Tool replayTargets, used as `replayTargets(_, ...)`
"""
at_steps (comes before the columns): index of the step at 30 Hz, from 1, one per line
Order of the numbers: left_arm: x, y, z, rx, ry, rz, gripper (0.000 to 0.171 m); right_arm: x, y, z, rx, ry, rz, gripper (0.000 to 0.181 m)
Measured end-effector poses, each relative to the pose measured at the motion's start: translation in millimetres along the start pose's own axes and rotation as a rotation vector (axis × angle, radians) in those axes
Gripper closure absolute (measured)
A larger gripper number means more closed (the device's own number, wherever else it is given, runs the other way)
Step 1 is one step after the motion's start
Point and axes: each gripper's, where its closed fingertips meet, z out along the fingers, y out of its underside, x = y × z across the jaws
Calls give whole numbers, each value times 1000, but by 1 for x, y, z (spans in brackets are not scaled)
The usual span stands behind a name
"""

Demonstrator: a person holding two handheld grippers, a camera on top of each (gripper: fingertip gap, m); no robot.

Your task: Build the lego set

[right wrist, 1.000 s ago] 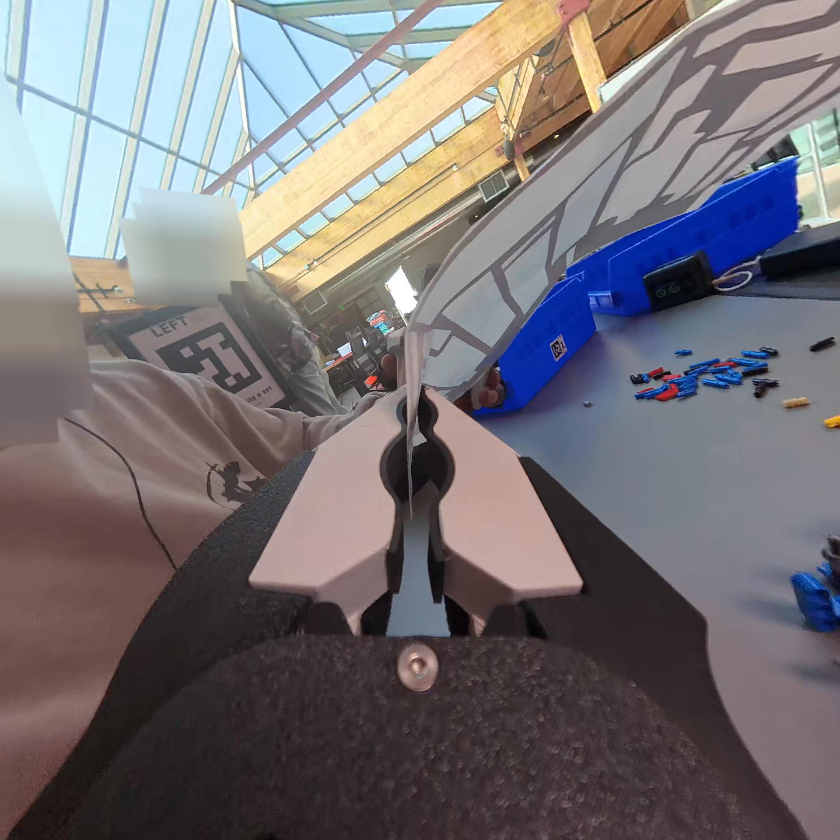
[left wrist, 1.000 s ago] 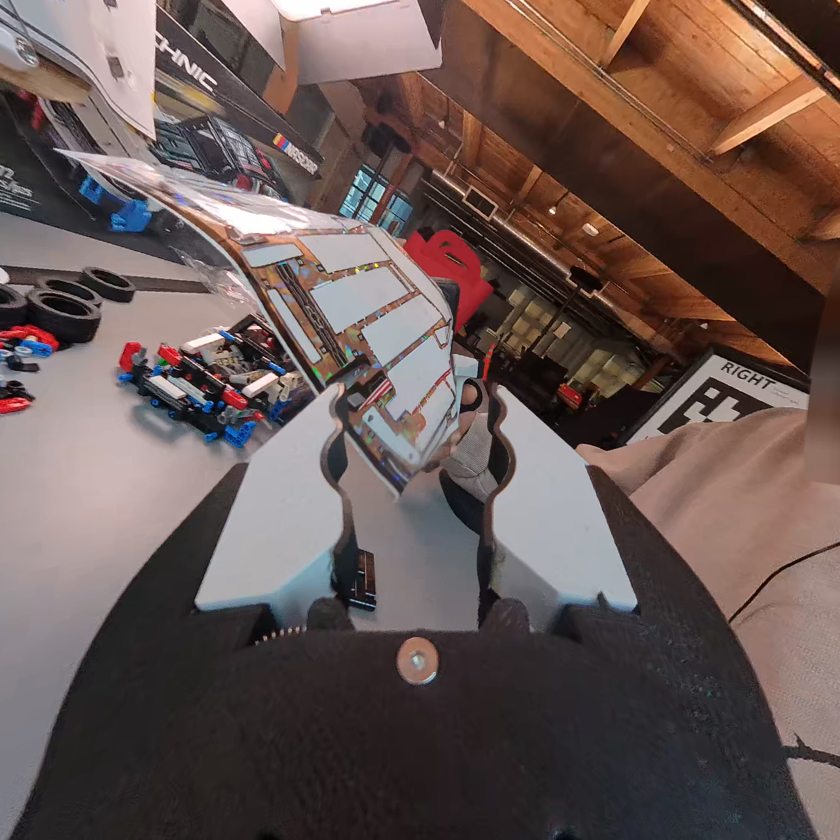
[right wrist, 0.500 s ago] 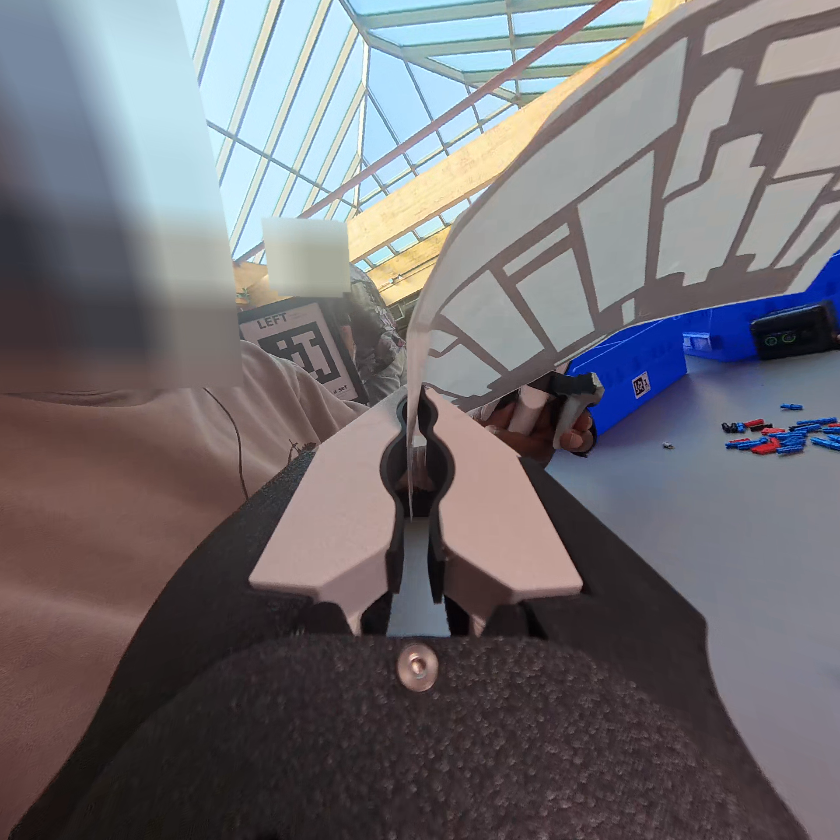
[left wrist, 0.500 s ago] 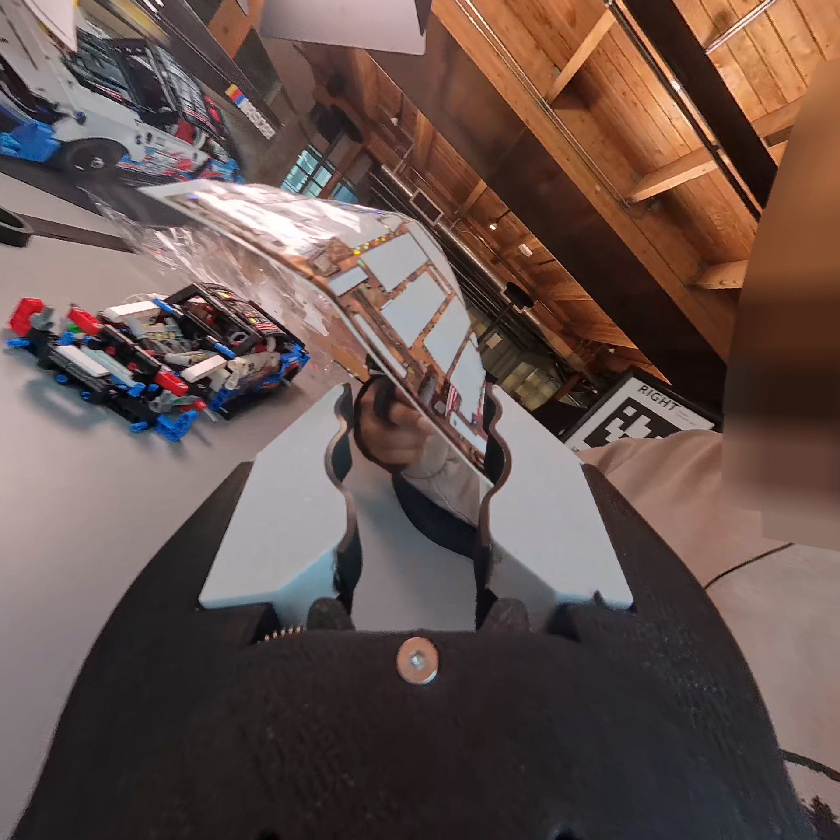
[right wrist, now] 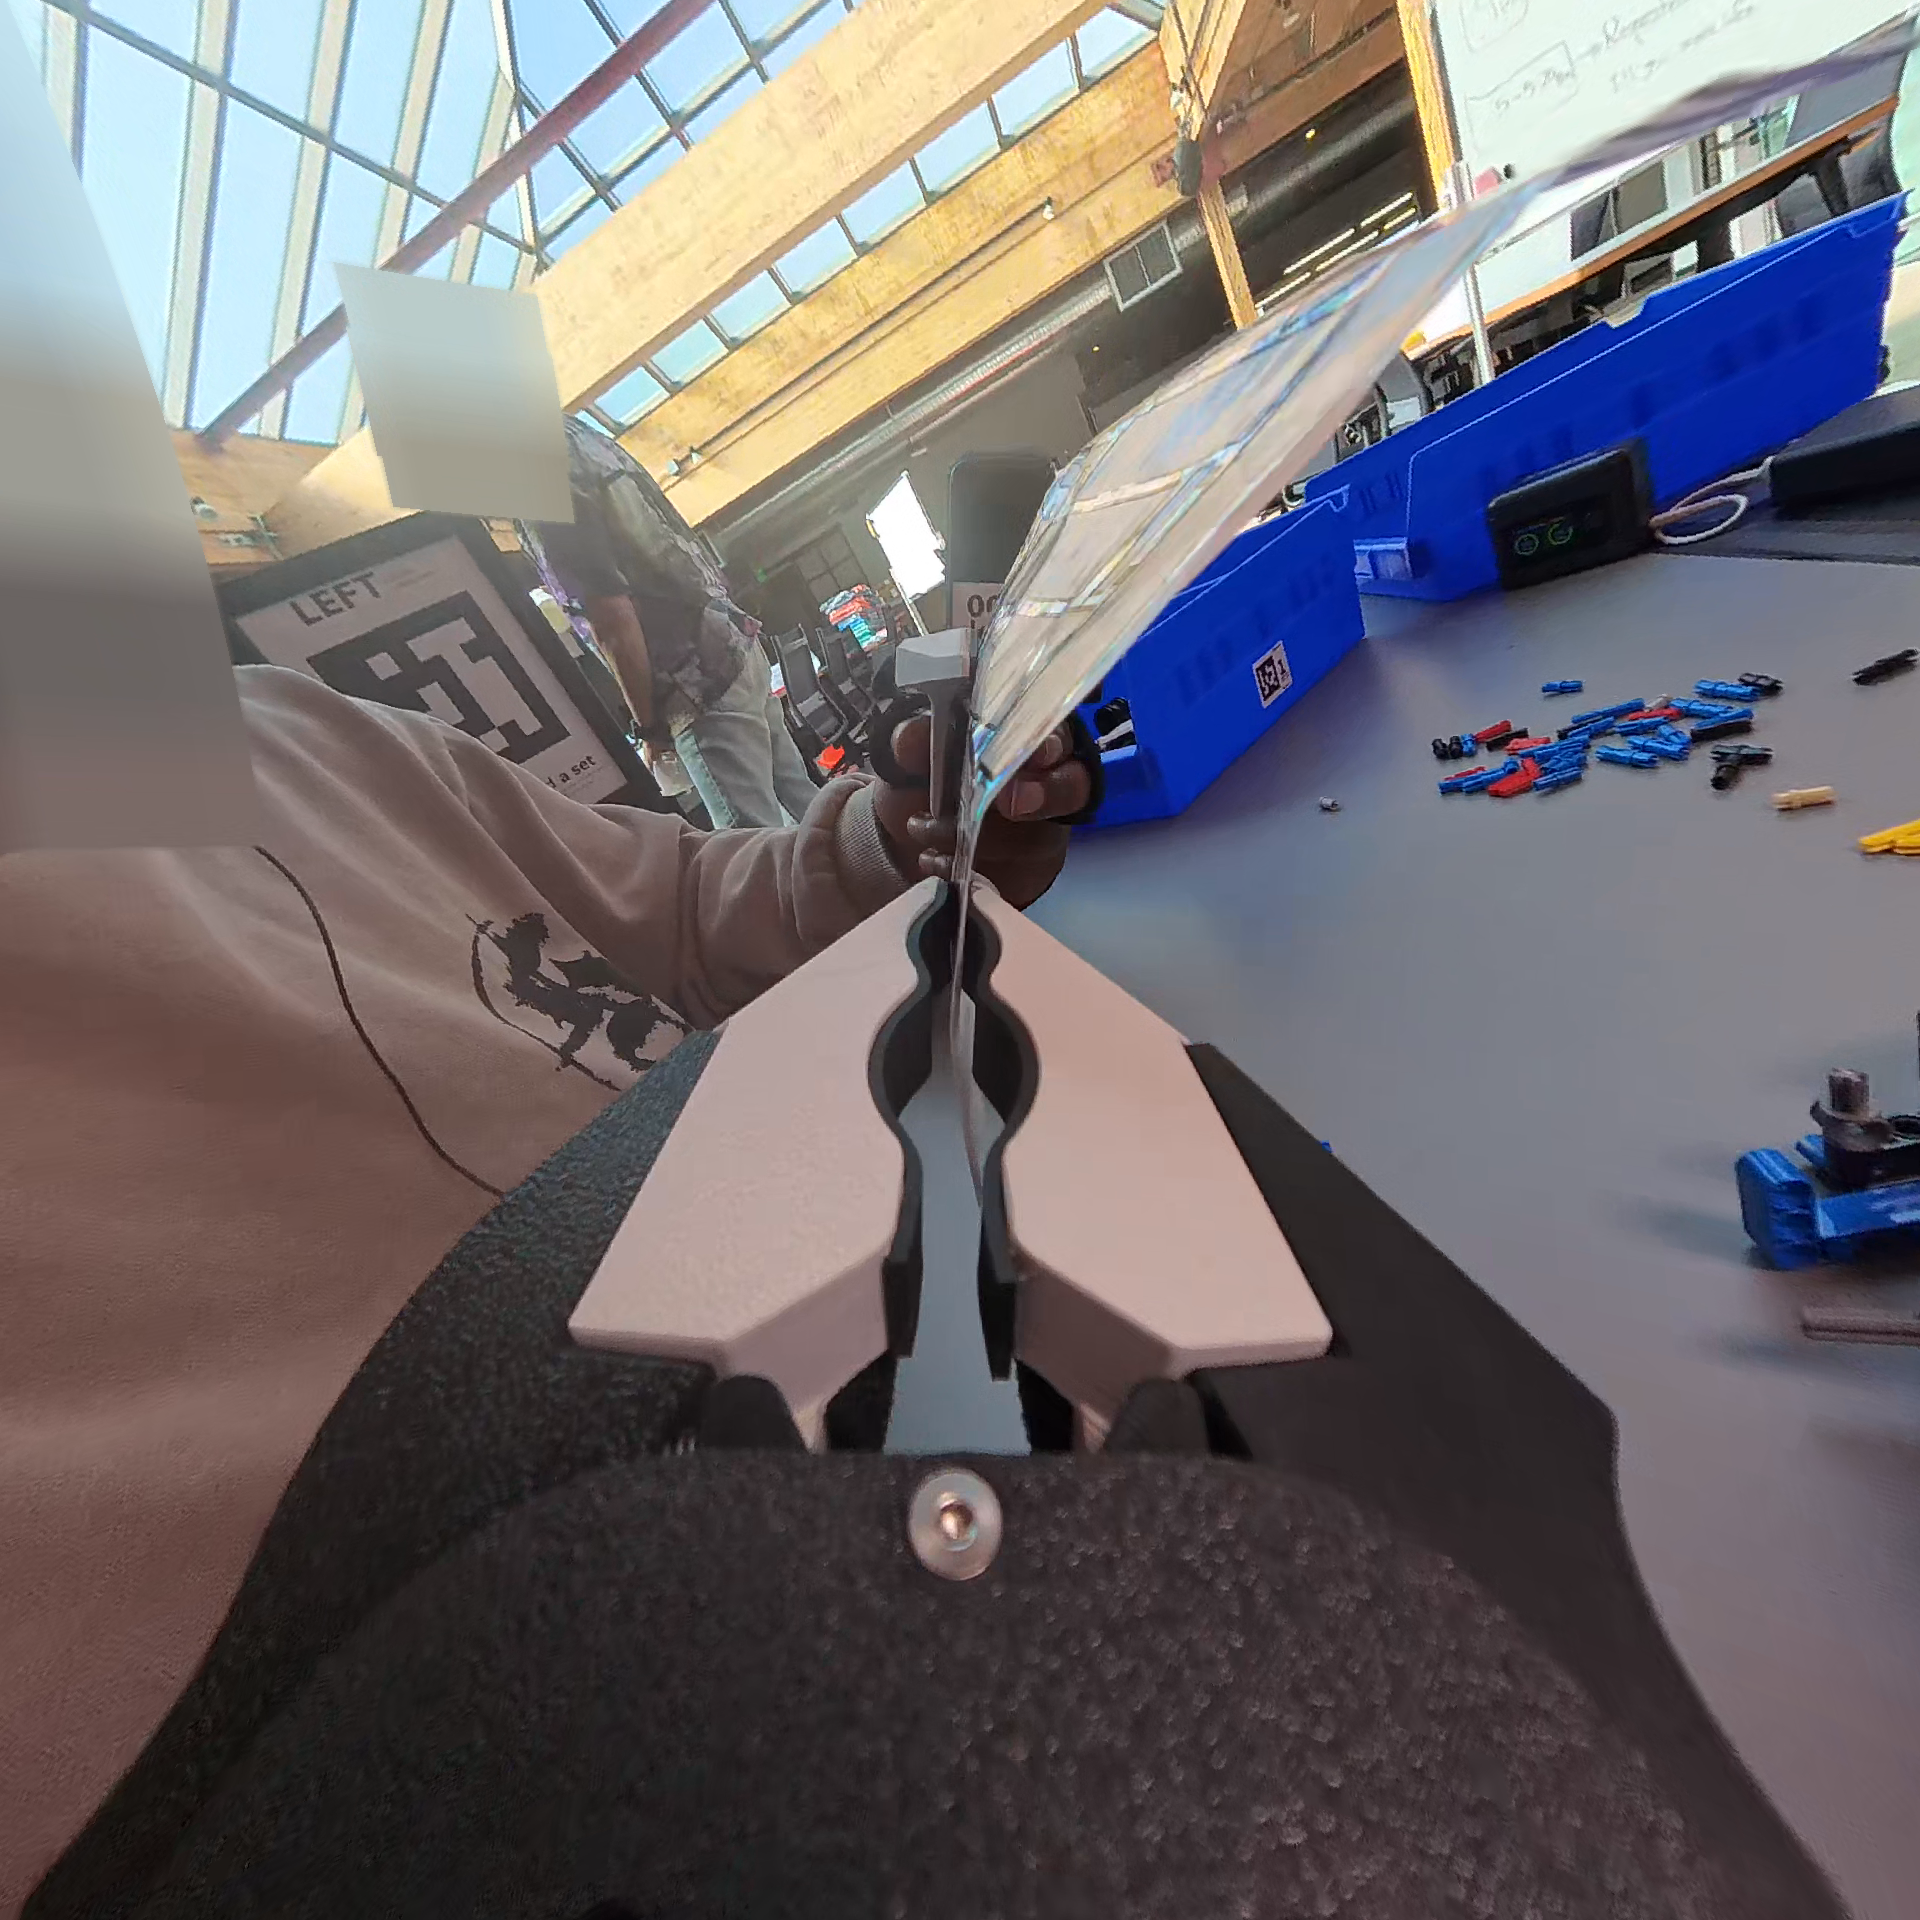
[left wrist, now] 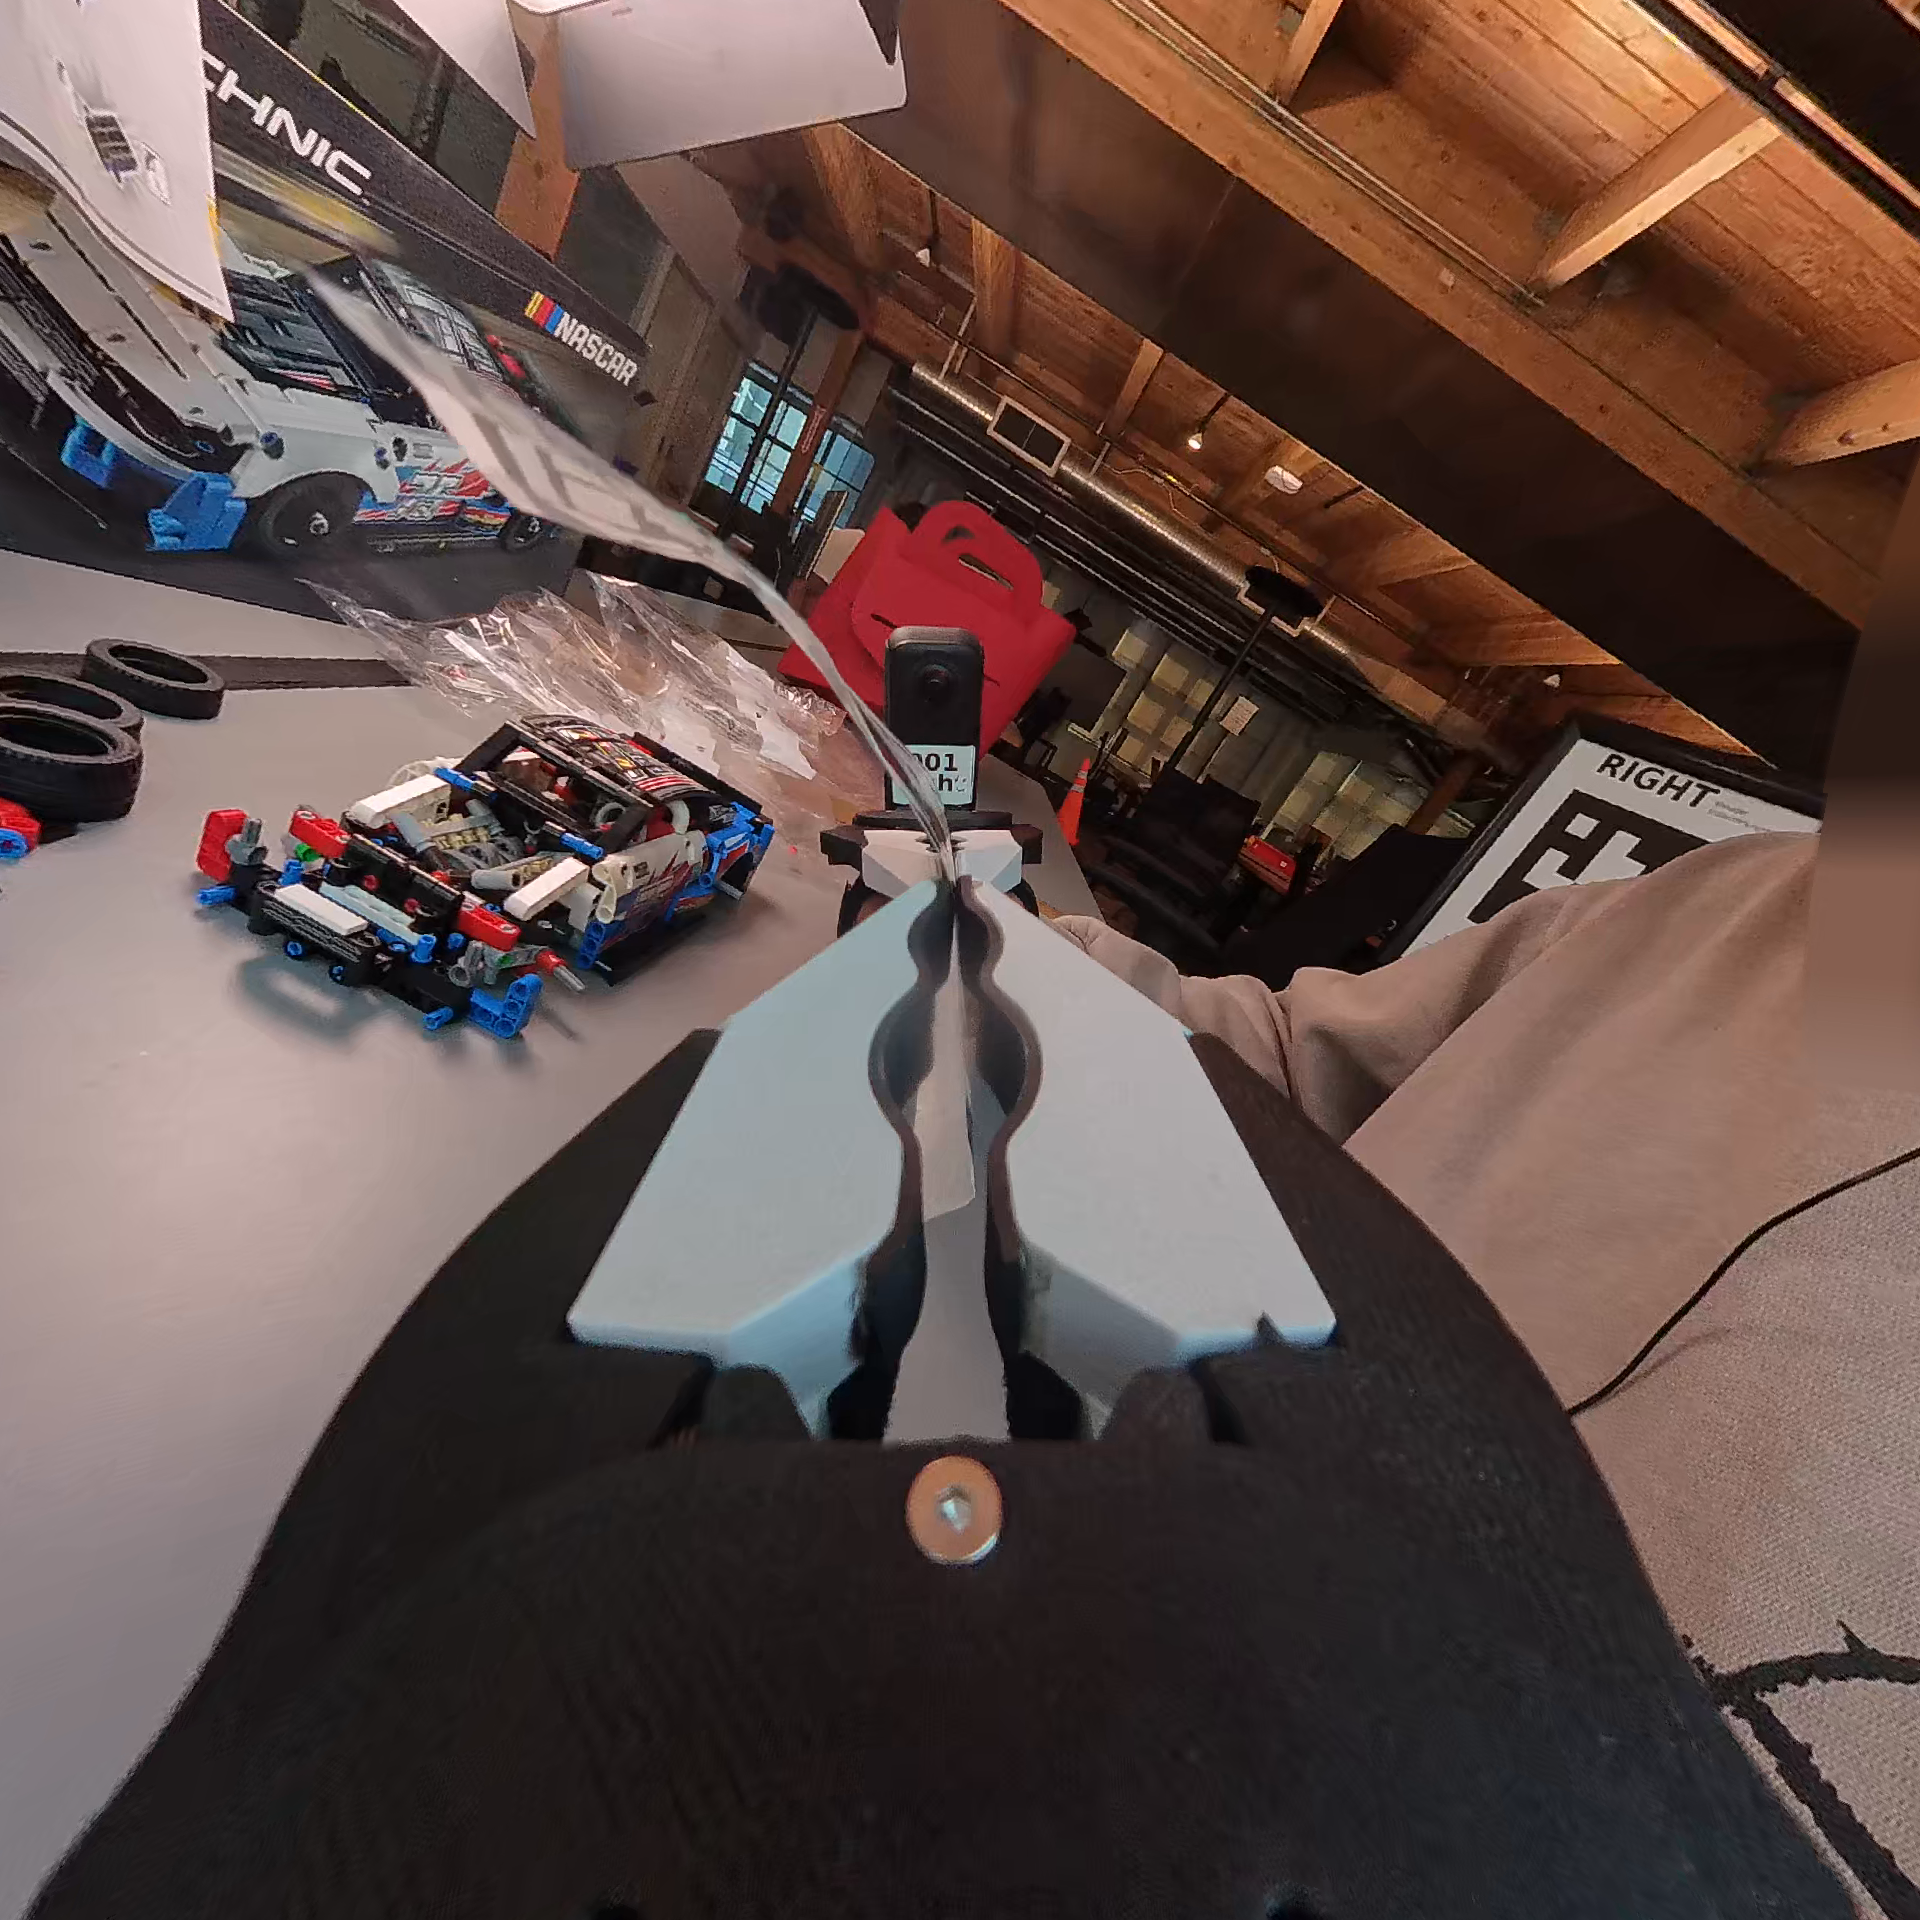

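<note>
A shiny sticker sheet (left wrist: 582, 499) is held in the air between both grippers. My left gripper (left wrist: 956, 894) is shut on one edge of it; the sheet runs edge-on up to the left. My right gripper (right wrist: 951, 894) is shut on the same sheet (right wrist: 1195, 499), which curves up to the right. Each gripper shows in the other's view, tip to tip: the right one (left wrist: 928, 852) and the left one (right wrist: 935, 717), gripped by a hand. The partly built lego car (left wrist: 488, 862) rests on the grey table (left wrist: 156, 1195) to the left.
Black tyres (left wrist: 62, 727), the set's box (left wrist: 260, 416) and clear plastic bags (left wrist: 623, 665) lie behind the car. On the right side are blue bins (right wrist: 1247, 644), loose blue and red pins (right wrist: 1600, 738) and a blue sub-assembly (right wrist: 1839, 1195). A person (right wrist: 665, 623) stands behind. Some 10 cm of space lies between my two pairs of fingers. The partly built lego car (left wrist: 488, 862) sits 20 cm or so from the ends of my right fingers.
My left gripper was open around the sheet's edge and has shut on it. The sheet has turned from face-on to edge-on. The right gripper stays shut on it.
</note>
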Motion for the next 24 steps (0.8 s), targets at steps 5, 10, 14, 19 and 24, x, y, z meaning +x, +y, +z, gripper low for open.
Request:
replayTargets(5,1,-1,-2,3,0,6,171,2,3,1,-3,0,20,181)
replayTargets(10,0,-6,-5,28,-1,-12,171,14,-1,-1,2,95,-3,177)
replayTargets(14,-12,-13,-11,68,-73,-25,171,44,-41,-26,52,508,-312,146)
replayTargets(19,-23,-4,-2,41,-139,-28,171,6,-43,17,-197,608,-813,144)
replayTargets(24,-13,9,15,9,-128,1,171,23,4,60,-433,631,-869,128)
